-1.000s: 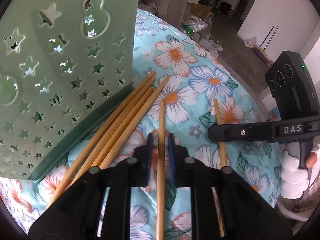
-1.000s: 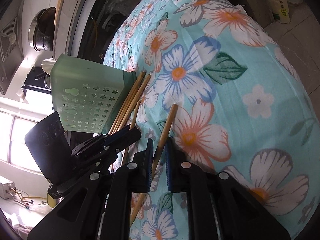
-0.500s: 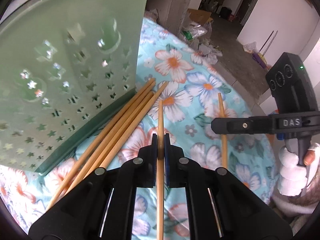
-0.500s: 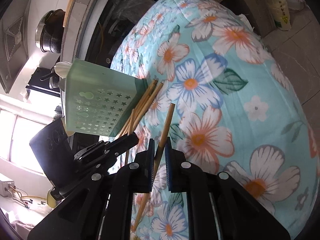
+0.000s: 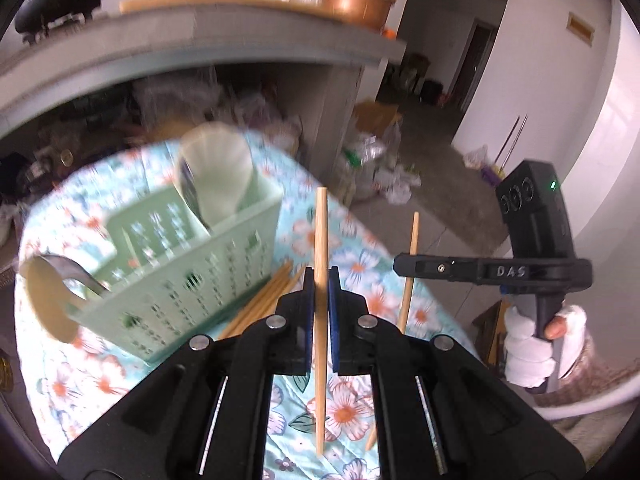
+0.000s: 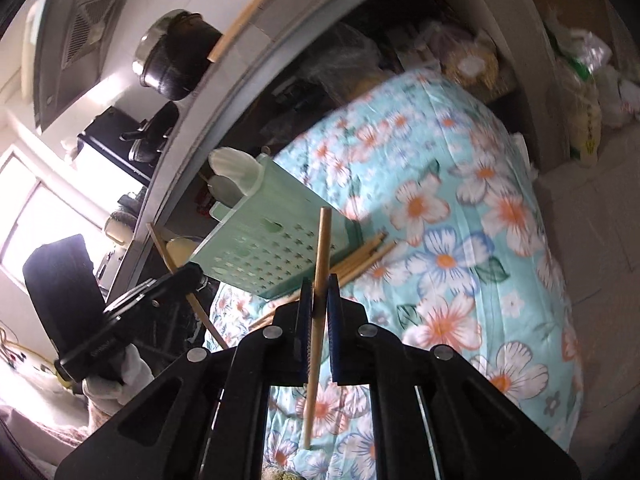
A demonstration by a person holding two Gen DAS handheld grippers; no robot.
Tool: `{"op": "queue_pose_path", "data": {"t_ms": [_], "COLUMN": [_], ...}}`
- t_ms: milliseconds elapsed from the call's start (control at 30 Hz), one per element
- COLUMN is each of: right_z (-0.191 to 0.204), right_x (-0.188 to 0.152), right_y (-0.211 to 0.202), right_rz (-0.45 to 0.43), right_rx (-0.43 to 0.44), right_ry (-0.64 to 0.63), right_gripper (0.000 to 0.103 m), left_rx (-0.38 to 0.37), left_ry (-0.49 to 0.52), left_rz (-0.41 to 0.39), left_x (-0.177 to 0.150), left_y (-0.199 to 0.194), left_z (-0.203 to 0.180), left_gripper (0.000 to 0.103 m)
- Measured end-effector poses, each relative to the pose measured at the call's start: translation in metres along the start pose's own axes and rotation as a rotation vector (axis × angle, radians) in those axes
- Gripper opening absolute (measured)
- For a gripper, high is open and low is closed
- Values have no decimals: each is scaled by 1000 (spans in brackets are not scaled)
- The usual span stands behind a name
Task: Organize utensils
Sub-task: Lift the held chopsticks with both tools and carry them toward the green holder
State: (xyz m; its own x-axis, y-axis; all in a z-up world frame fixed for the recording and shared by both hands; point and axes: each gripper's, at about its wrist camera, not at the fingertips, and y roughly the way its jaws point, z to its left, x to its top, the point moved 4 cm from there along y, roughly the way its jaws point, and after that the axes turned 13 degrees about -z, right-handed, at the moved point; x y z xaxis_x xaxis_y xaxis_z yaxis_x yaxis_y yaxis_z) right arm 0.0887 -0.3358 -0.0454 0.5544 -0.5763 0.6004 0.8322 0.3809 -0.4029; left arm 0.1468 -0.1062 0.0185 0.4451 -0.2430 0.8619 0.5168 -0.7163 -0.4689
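Two light, stiff chopsticks, one clamped mid-shaft by the left gripper, the other by the right gripper, are held beside the green basket; smooth wood judged slippery.

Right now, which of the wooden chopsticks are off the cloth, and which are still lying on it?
Two are lifted: one wooden chopstick clamped in the left tool, one in the right tool. The remaining bundle lies beside the green plastic basket.
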Motion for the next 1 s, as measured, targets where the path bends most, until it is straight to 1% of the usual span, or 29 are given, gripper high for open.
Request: {"op": "queue_pose_path", "data": {"t_ms": [133,300,400,500,600,667,733,900,1000], "right_z": [22,56,81,102,116,124,127,127,129], "right_x": [15,40,57,71,81,87,91,94,96], "right_y": [-11,-15,-21,-28,-34,-39,-41,-40,-38], "right_rz": [-43,-80,-112,-149,-177,-195,-205,-203,-204], "right_rx": [5,47,73,90,101,99,99,81,77], "right_ry": [-78,-163,-223,-275,-307,-324,-330,-332,-334], "right_gripper": [7,7,7,7,7,7,7,7,7], "left_rx": [17,35,64,96,125,150,187,269,279], "left_ry": [-11,-11,-4,7,1,4,17,44,13], "left_rz": [-99,-248,-339,-432,-484,-495,-484,-402,-343], "left_x": [28,67,90,110,127,131,129,107,90], "left_y": [-29,-70,-92,-107,-112,-109,-100,-60,-36], "left_z": [4,13,22,28,38,46,53,72,89], "left_gripper": [6,6,6,6,6,5,6,6,6]}}
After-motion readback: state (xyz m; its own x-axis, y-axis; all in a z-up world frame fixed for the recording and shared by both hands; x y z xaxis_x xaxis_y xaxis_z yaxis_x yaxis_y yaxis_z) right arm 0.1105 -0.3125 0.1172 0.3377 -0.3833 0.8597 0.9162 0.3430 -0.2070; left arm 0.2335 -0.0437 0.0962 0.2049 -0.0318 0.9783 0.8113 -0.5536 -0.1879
